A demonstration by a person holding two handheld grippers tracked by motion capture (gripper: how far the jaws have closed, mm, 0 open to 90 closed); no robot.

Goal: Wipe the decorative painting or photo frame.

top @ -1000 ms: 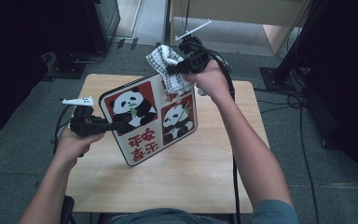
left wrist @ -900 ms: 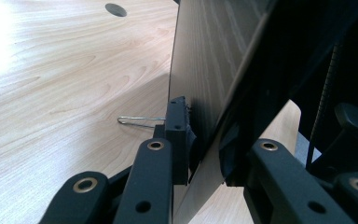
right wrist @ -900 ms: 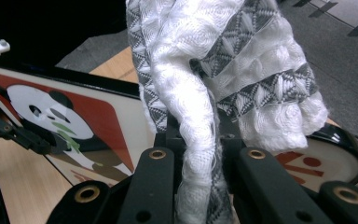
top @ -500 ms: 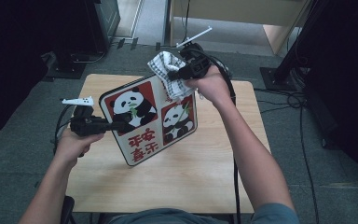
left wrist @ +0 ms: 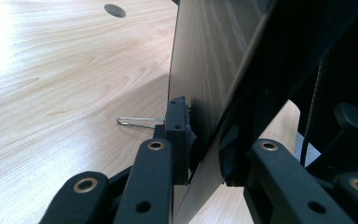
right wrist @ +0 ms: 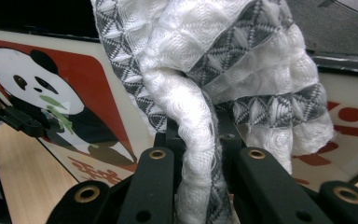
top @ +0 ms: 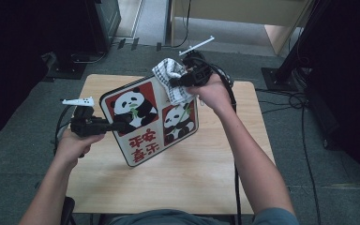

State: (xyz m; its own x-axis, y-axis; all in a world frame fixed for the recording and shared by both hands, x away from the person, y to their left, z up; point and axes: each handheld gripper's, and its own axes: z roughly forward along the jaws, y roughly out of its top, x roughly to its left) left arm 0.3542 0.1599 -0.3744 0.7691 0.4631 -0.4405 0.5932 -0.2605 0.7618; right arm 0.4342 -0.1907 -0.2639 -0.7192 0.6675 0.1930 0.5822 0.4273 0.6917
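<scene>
Board: panda board (top: 151, 119), red and cream with two pandas and lettering, is held tilted above the wooden surface (top: 183, 183), its lower corner hanging clear of the wood in the high view.
Left gripper: left gripper (top: 115, 125) is clenched on the board's left edge; in the left gripper view the jaws pinch the thin panel (left wrist: 200, 93) edge-on, with a small wire clip (left wrist: 137, 122) lying beyond on the wood.
Right gripper: right gripper (top: 176, 82) is clamped on a bunched white and grey cloth (top: 171, 84), which hangs against the board's upper right corner; in the right gripper view the cloth (right wrist: 205, 70) drapes over the printed face (right wrist: 51, 88).
Step in hand: judged to be wiping the printed face, starting at the top corner.
Risk, pivot: the board is gripped at one edge only, so pressure from the cloth far from that grip could swing it or work it out of the jaws.
Risk, drop: a slip would send the board's corner onto the surface.
Risk, cloth: only a fold is pinched, so dragging may pull it loose or let a hard jaw tip scrape the print.
Risk, cable: trailing leads (top: 236, 154) near the right forearm could snag on a long stroke.
</scene>
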